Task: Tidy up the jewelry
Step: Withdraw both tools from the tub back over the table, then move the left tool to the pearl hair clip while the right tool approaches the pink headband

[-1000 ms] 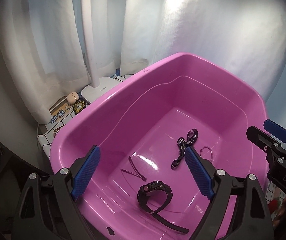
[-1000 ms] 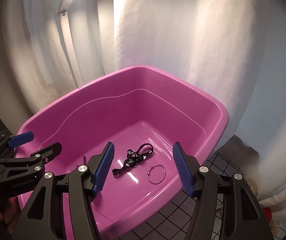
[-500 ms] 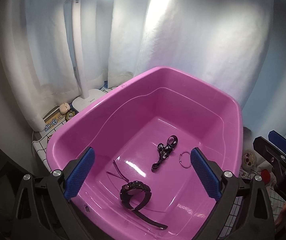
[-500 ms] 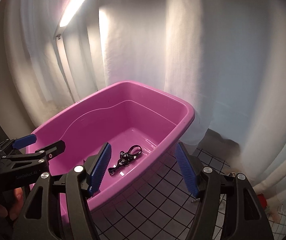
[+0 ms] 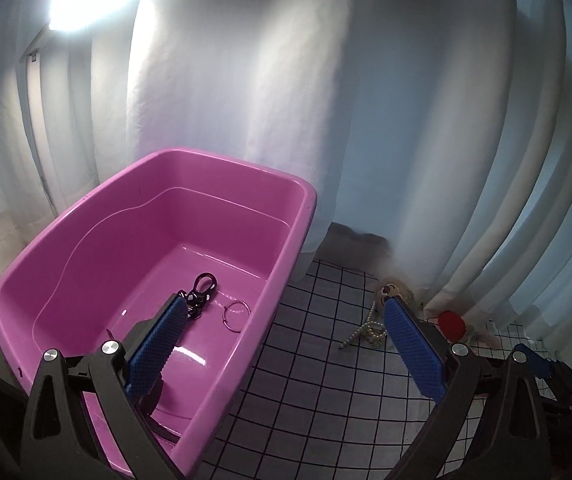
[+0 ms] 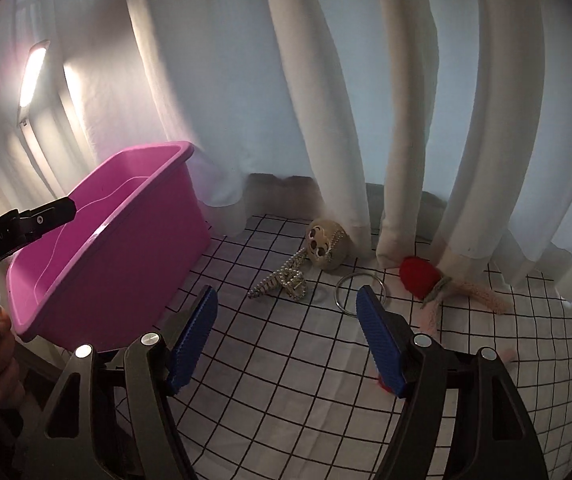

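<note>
Both claws, left (image 5: 286, 334) and right (image 6: 287, 316), have swung off the pink tub (image 6: 98, 264), gaping empty; left reads "GenRobot.AI".

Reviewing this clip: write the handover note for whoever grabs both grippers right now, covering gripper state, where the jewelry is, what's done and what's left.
Left gripper: open, empty, over the pink tub's near right rim.
Right gripper: open, empty, above the checked cloth.
Done: black keychain clip and small ring lie in the pink tub.
Left on the cloth: rhinestone chain, large metal ring, plush face charm, red knitted charm.
Next, probably: the large ring, nearest the right gripper.
</note>
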